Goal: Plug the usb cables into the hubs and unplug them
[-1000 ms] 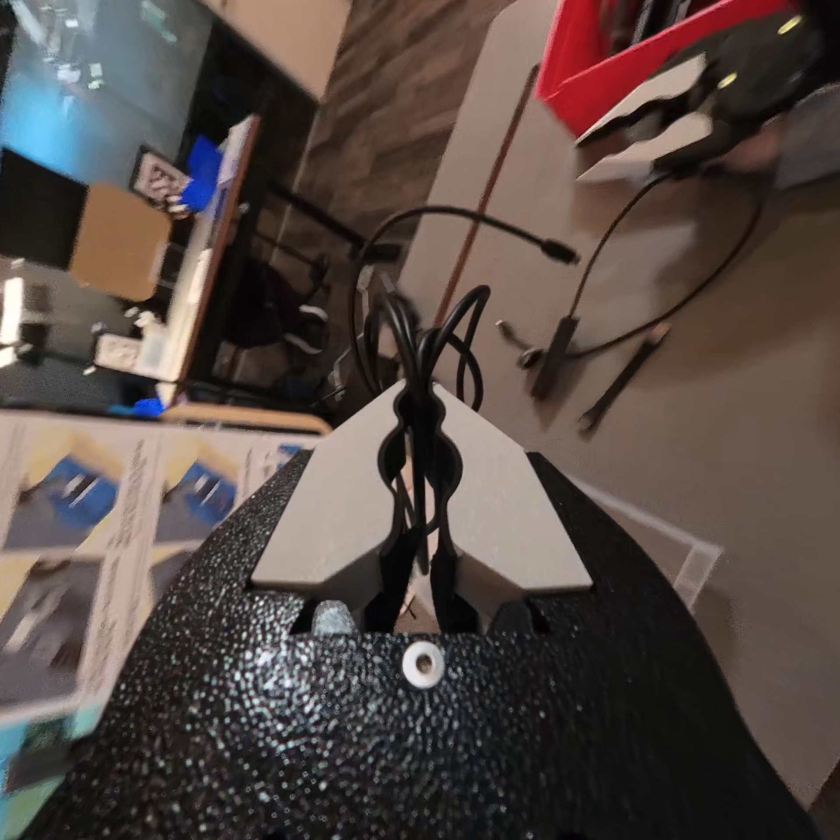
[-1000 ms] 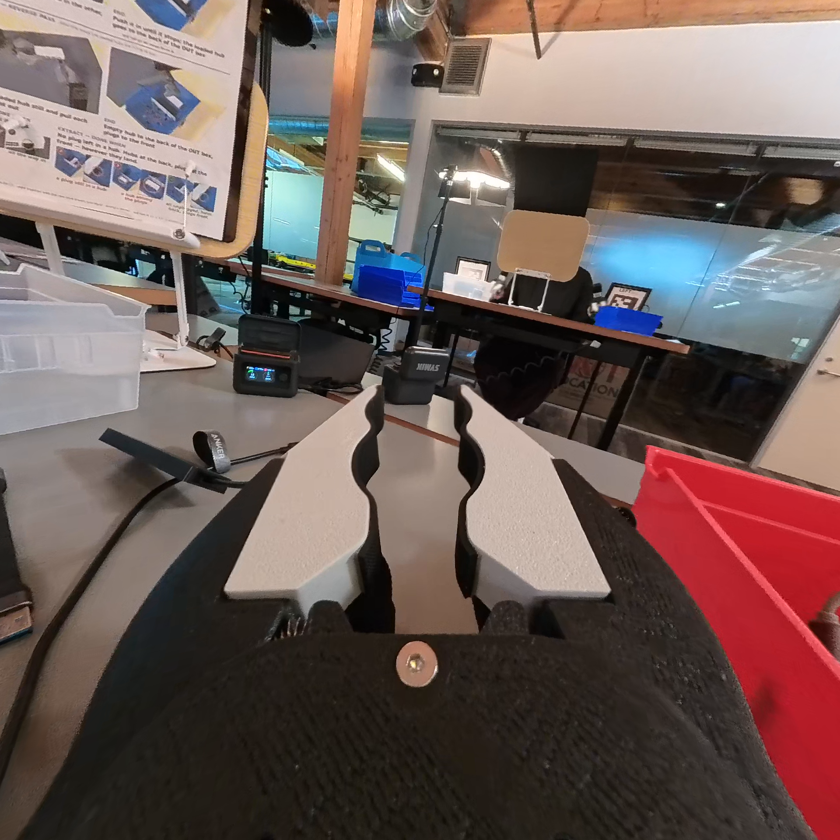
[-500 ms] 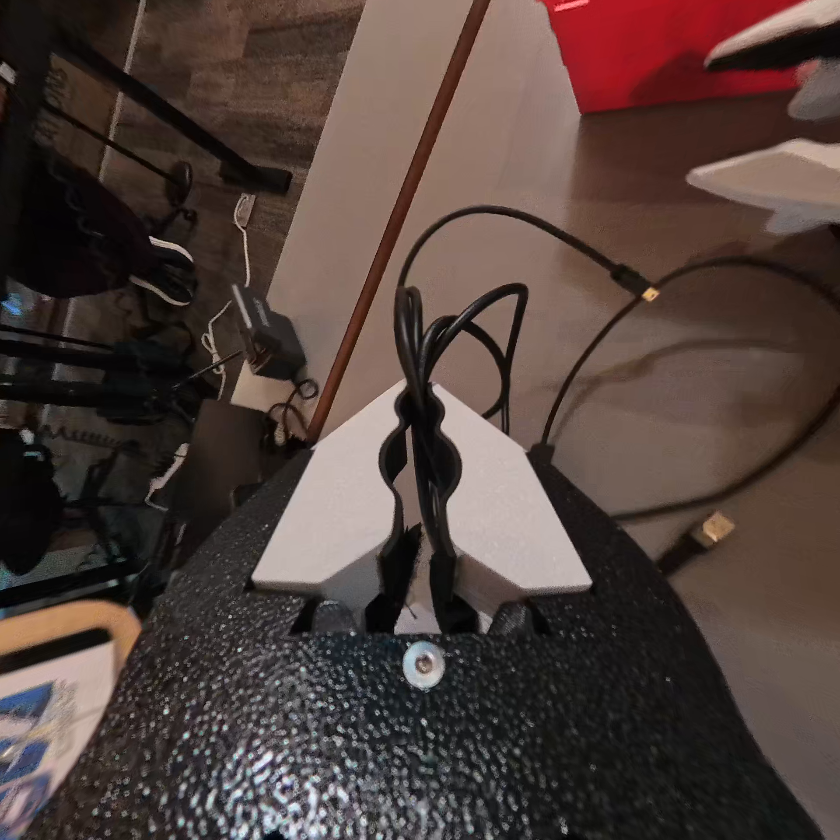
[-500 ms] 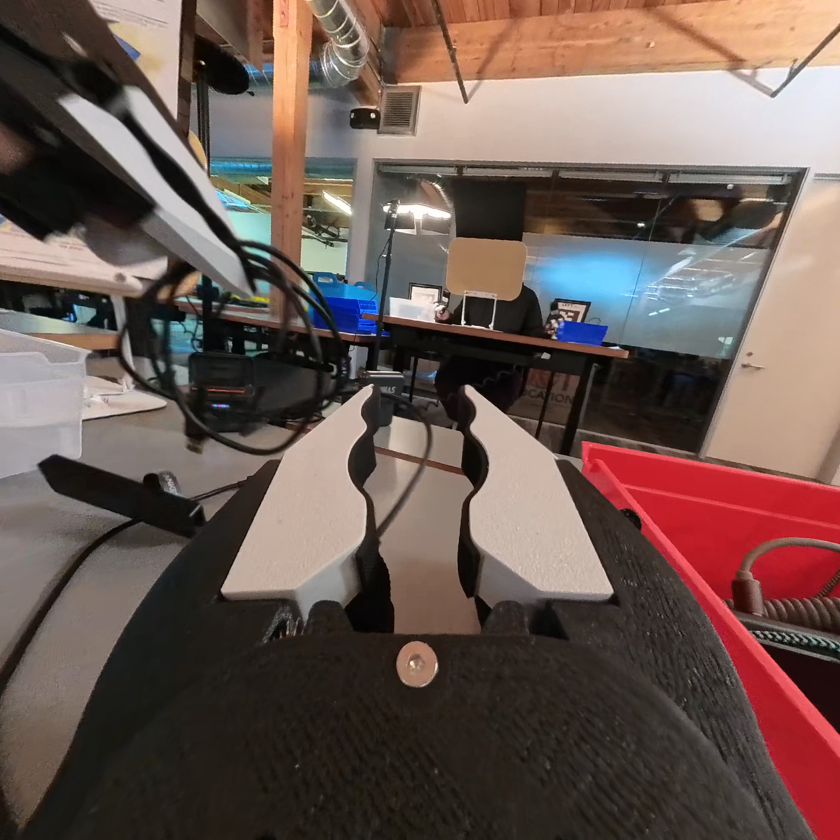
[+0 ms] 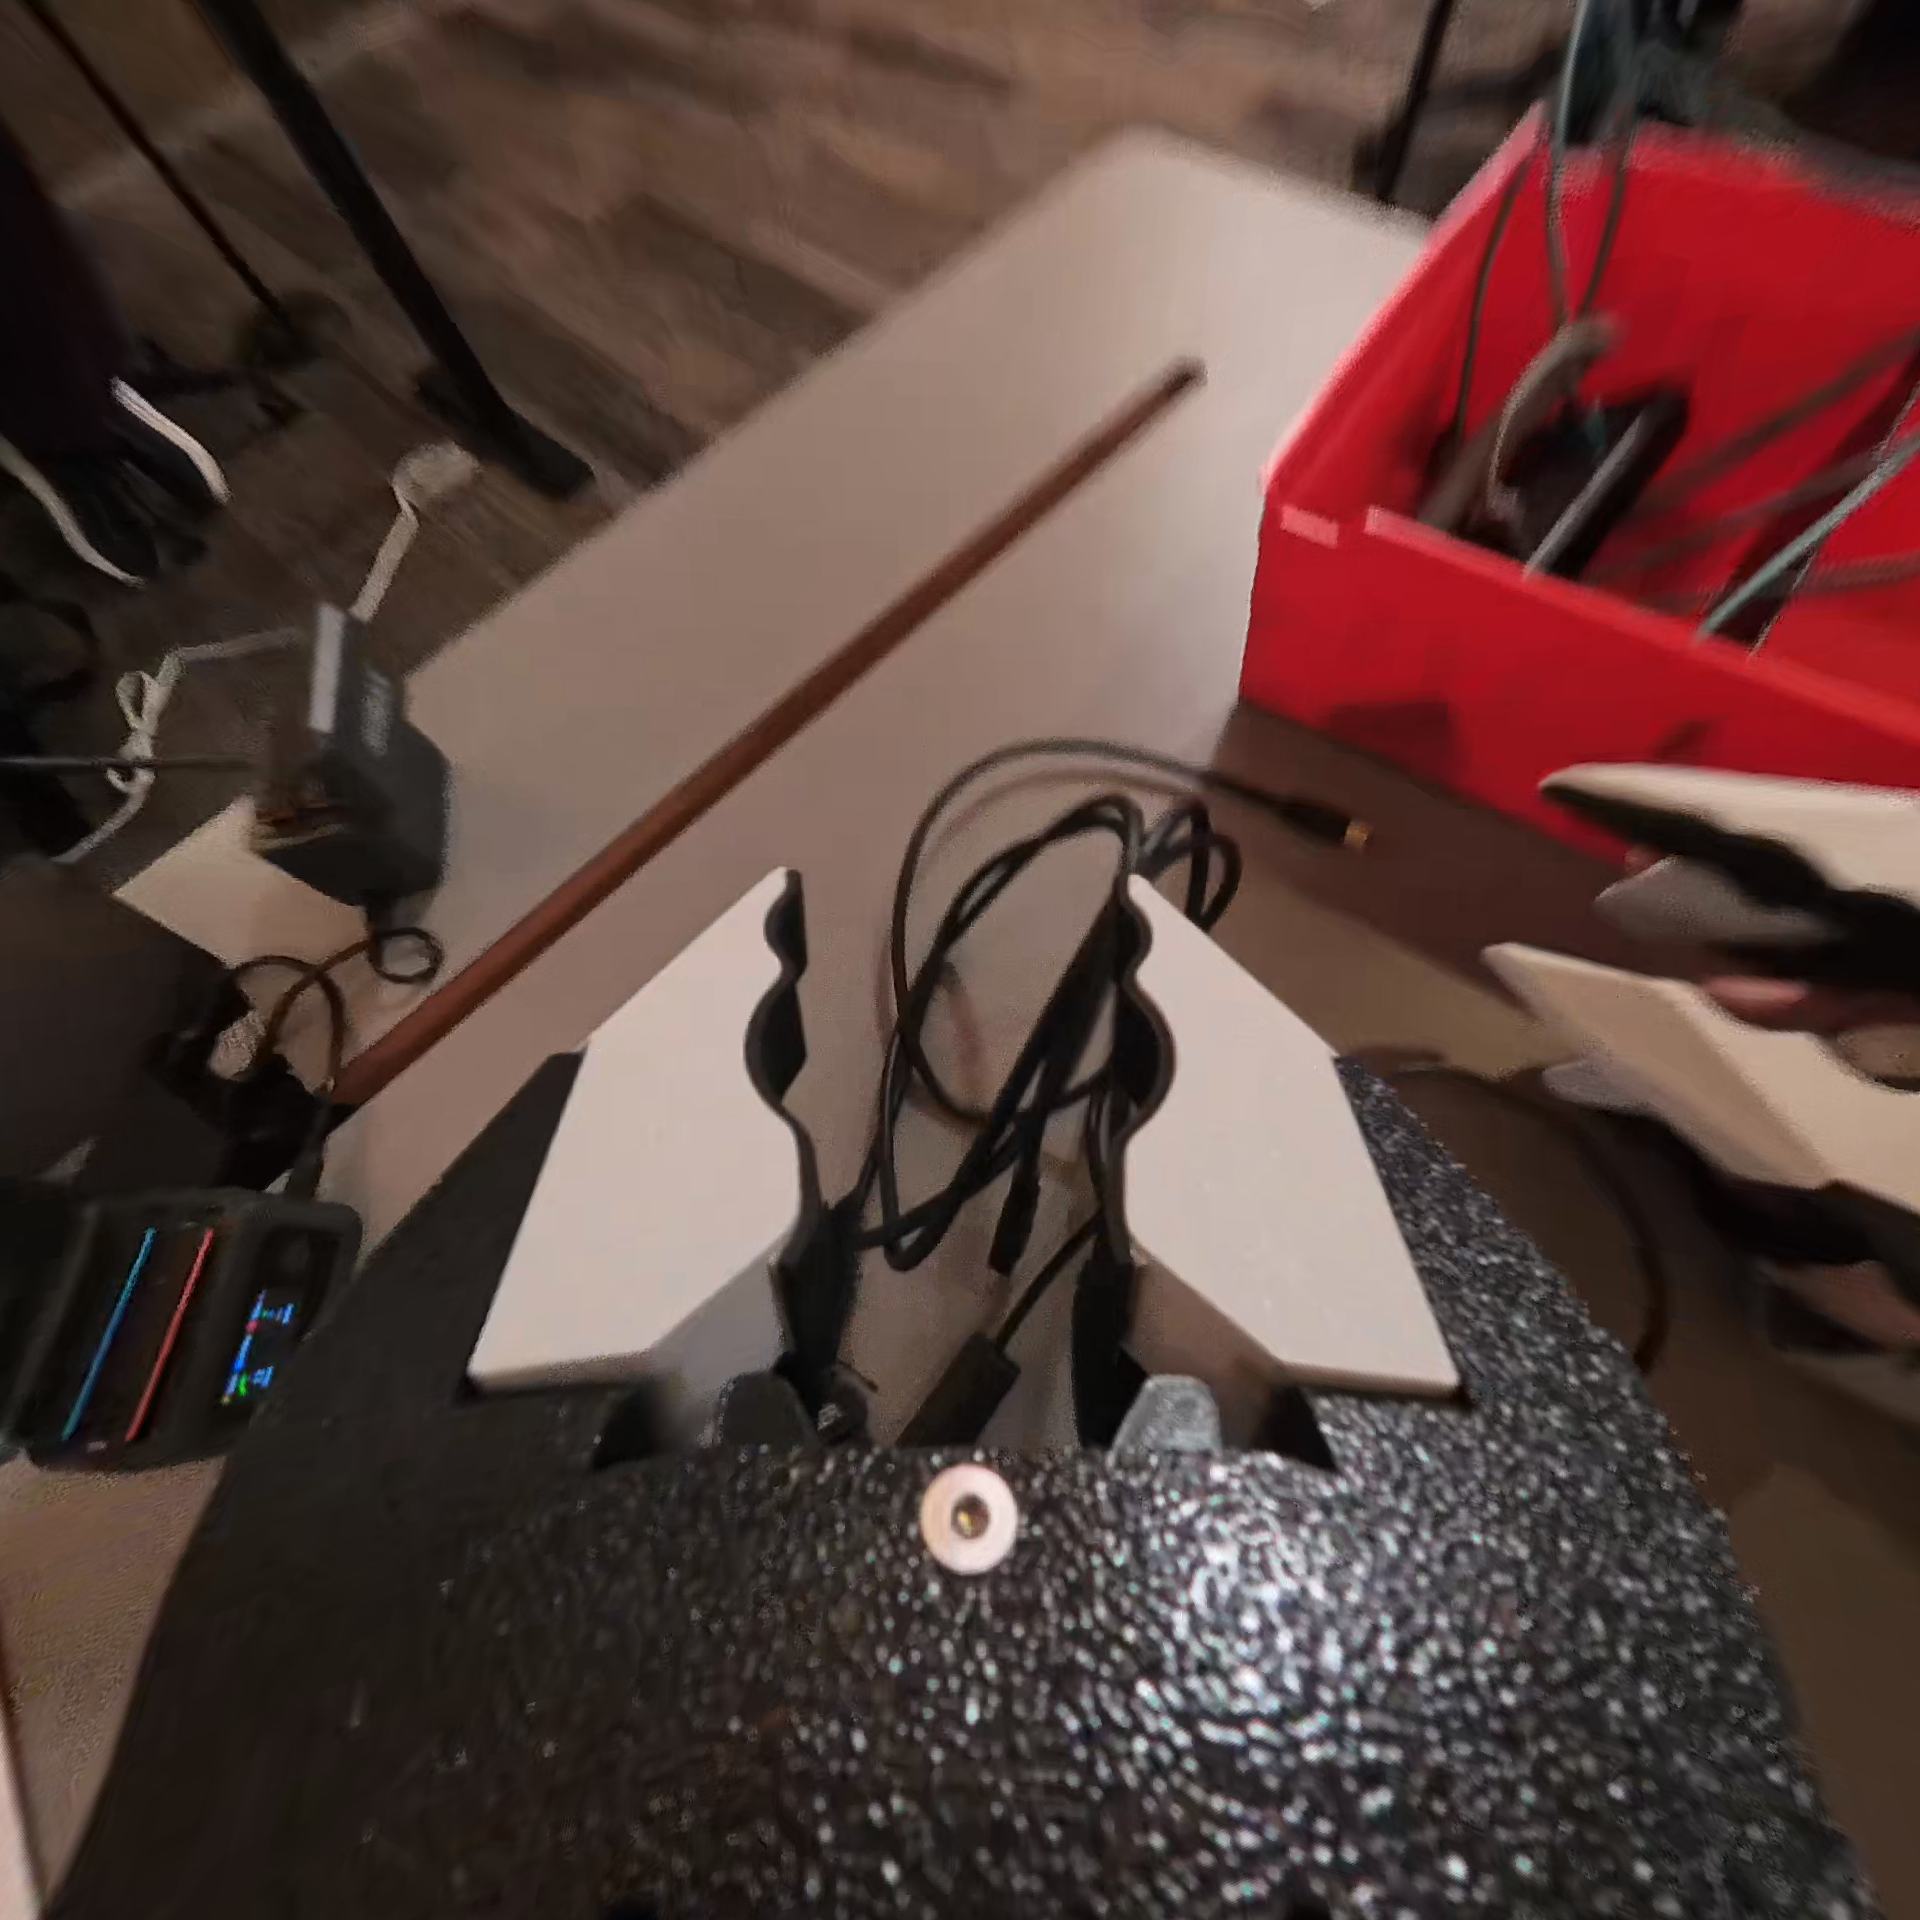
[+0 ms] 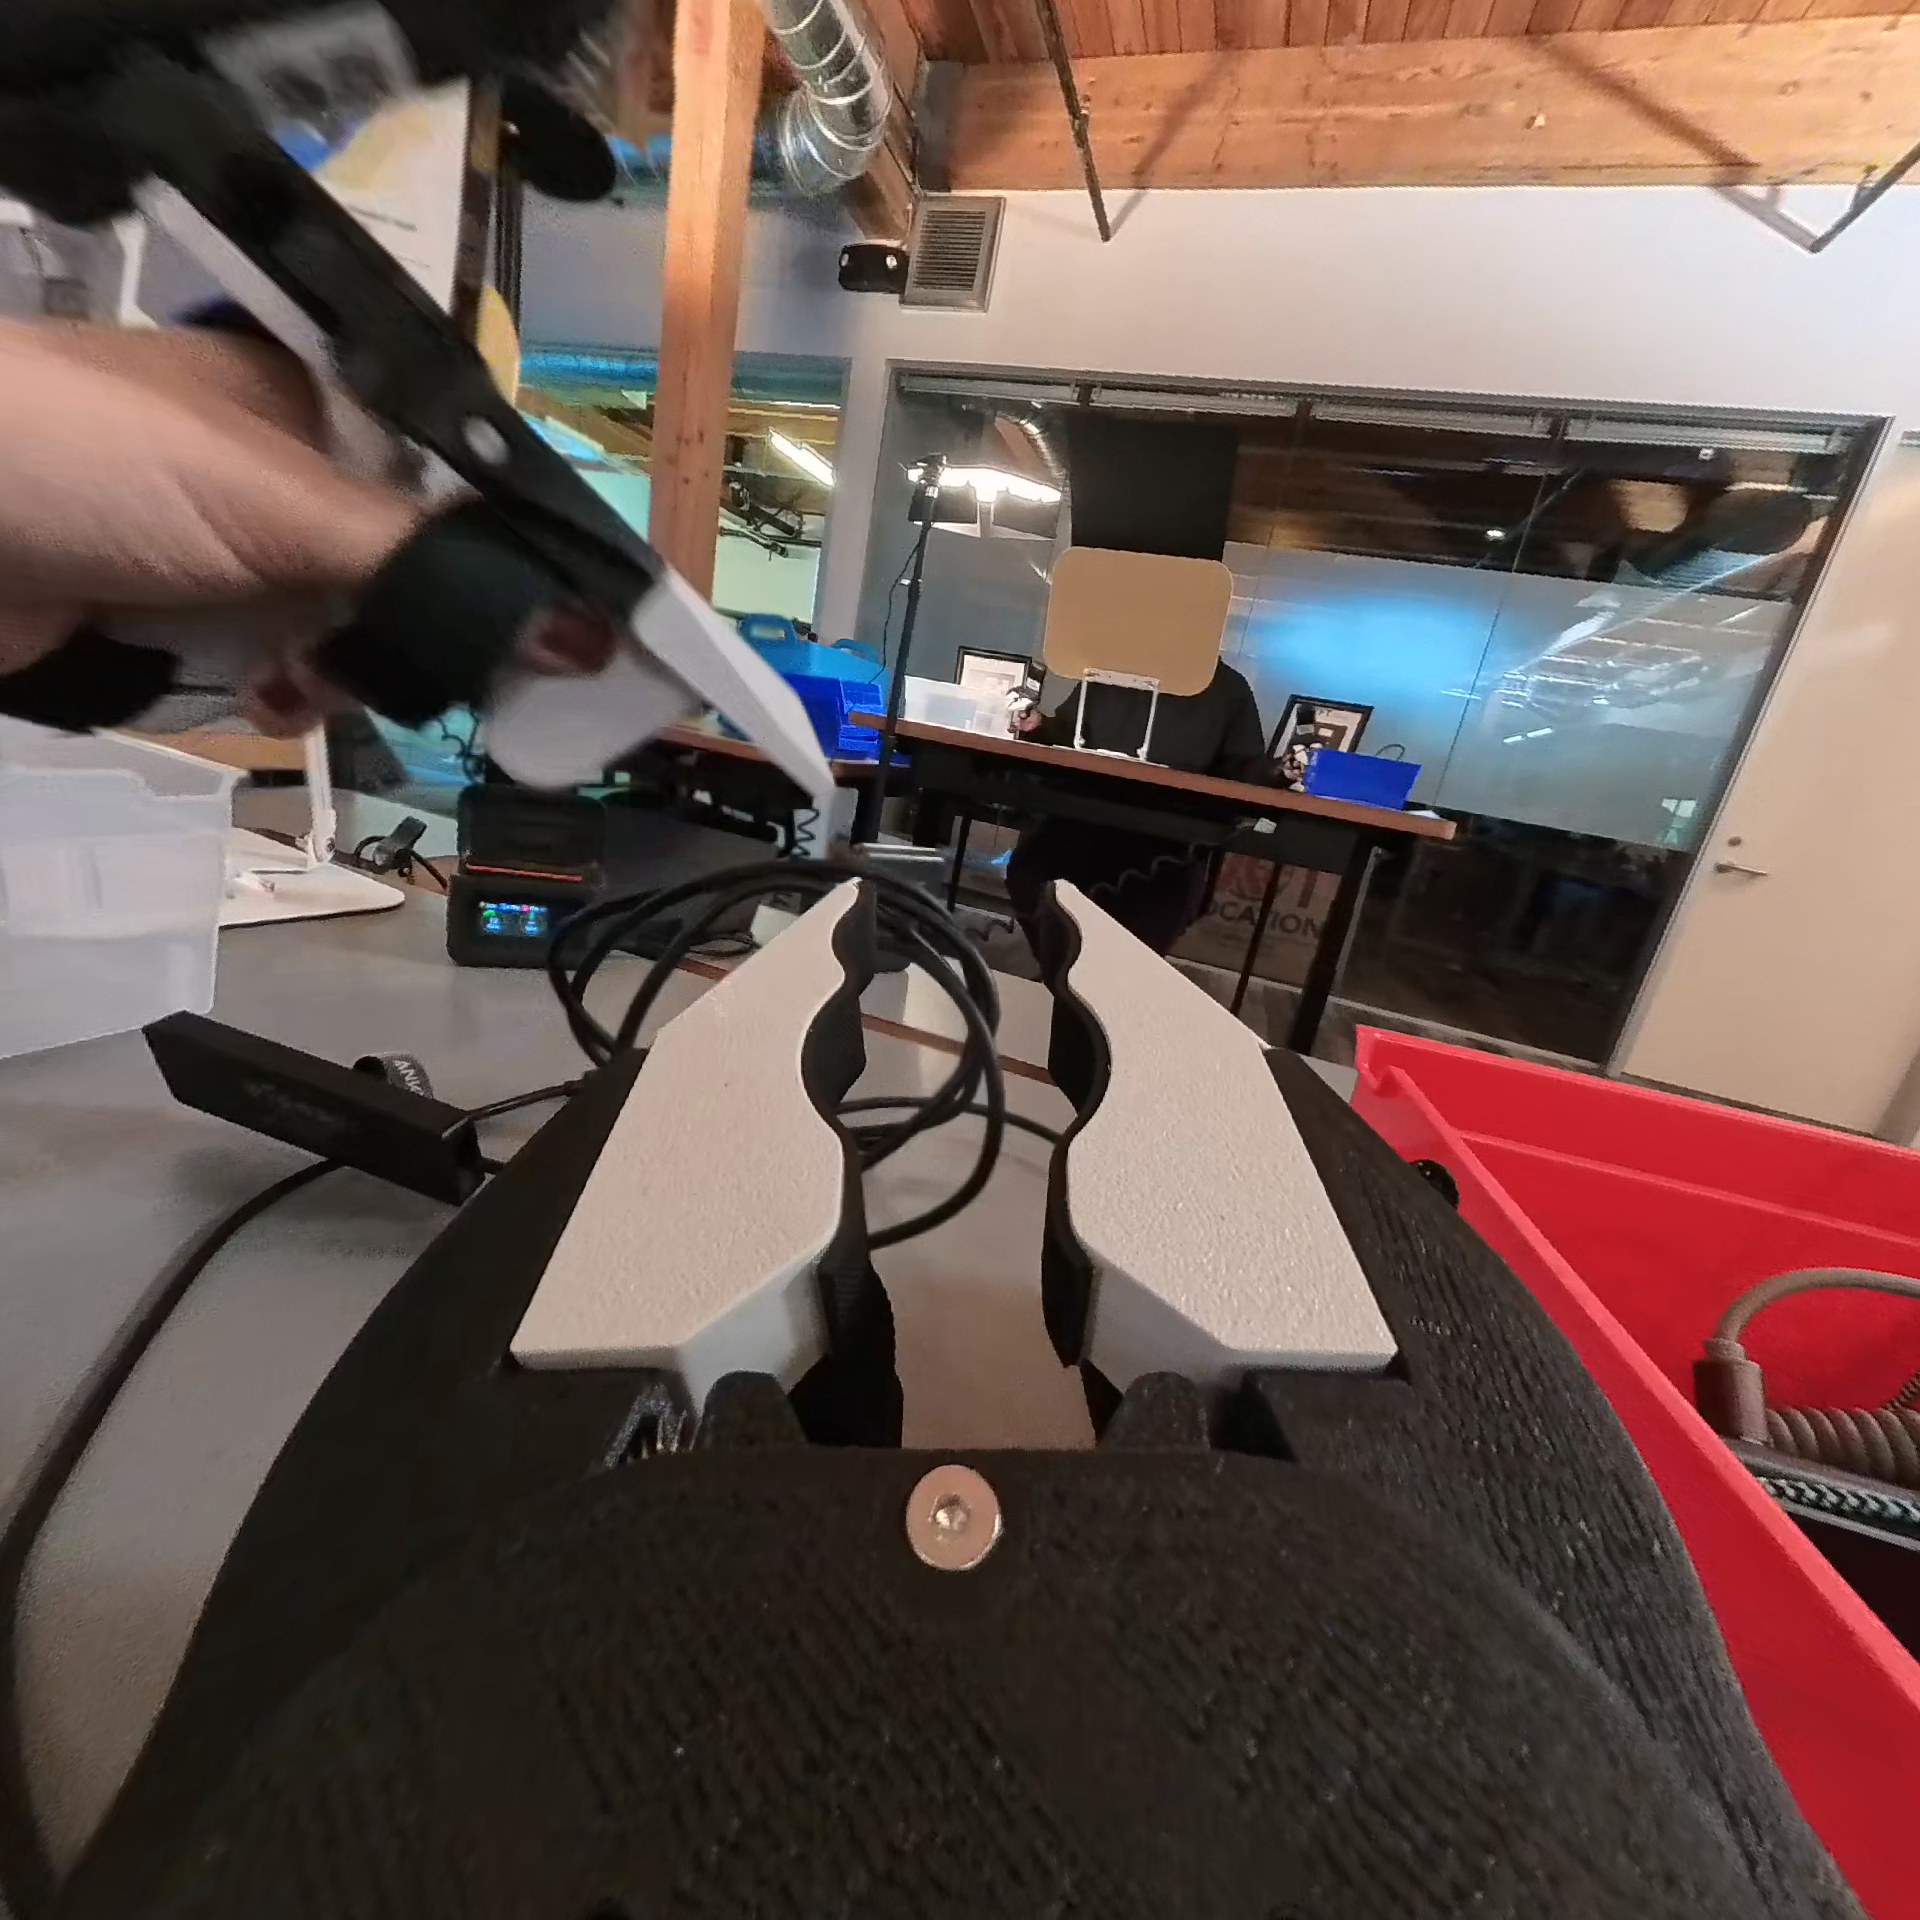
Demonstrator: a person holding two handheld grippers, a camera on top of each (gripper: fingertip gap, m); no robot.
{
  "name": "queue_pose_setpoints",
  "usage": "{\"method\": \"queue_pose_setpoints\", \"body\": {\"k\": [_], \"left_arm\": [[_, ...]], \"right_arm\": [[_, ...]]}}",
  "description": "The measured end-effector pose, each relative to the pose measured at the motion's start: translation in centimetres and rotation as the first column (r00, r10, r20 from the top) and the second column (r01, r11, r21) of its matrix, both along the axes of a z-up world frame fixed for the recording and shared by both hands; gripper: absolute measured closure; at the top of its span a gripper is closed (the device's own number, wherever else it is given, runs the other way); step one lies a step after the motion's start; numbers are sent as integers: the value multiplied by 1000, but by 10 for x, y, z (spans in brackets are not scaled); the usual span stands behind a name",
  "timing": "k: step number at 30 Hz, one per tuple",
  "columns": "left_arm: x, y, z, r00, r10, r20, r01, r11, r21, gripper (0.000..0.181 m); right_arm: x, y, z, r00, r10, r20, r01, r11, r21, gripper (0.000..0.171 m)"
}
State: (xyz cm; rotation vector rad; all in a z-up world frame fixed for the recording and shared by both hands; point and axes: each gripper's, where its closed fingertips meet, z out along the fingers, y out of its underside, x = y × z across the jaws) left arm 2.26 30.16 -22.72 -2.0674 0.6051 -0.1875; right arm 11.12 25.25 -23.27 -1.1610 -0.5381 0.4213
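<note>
My left gripper (image 5: 956,883) is open, and a bundle of thin black USB cable (image 5: 1049,1039) hangs loosely between its fingers against the right one. One small plug (image 5: 1320,826) sticks out to the right. In the right wrist view the left gripper (image 6: 758,769) is held by a hand at the upper left, with cable loops (image 6: 987,1049) dangling below its tip over the grey table. My right gripper (image 6: 956,894) is open and empty, low over the table; it also shows at the right edge of the left wrist view (image 5: 1527,868). A black hub (image 6: 301,1107) lies on the table to the left.
A red bin (image 6: 1662,1299) holding coiled cables stands on the right, seen also in the left wrist view (image 5: 1455,644). A clear plastic bin (image 6: 94,883) is at the left. A small black device with a lit screen (image 6: 520,904) sits behind the cable. The table's far edge is close.
My left gripper was shut on the cable bundle and has opened; the bundle now hangs loose between its fingers. It swung toward the red bin and the right gripper, which hardly moved.
</note>
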Motion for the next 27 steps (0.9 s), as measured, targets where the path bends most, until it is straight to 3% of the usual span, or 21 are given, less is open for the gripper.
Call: {"method": "queue_pose_setpoints", "body": {"k": [1,5,8,12,16,18,19,22,24,27], "left_arm": [[-4,-7,14,998,27,55,-31,997,75,123],[-11,-55,33,977,45,207,-110,942,318,121],[-13,-97,18,987,43,153,-108,887,449,122],[-6,-146,0,1000,-3,4,1,800,600,126],[-10,-172,-12,986,46,-163,87,690,719,138],[-10,-178,-6,992,17,-129,86,651,754,154],[-11,-179,-1,997,-5,-76,61,641,765,154],[-22,-171,-8,999,-20,31,-8,696,718,154],[-25,-171,-10,993,-81,83,1,719,695,181],[-30,-173,-4,958,-169,233,-31,745,667,181]], "right_arm": [[0,0,0,1000,0,-1,0,1000,-1,141],[2,0,0,1000,-8,-4,8,1000,-3,142],[1,-3,1,1000,3,-5,-3,1000,3,143],[-11,-13,2,998,29,60,-32,998,48,142],[-30,-25,-3,980,40,193,-62,992,111,143],[-32,-22,-8,962,-26,271,-5,994,112,145],[-34,-22,-10,949,-46,312,13,994,109,147],[-55,-33,-22,906,16,424,-57,995,83,154],[-79,-42,-37,835,124,536,-157,987,16,156],[-114,-43,-54,704,237,670,-237,967,-93,159]]}}
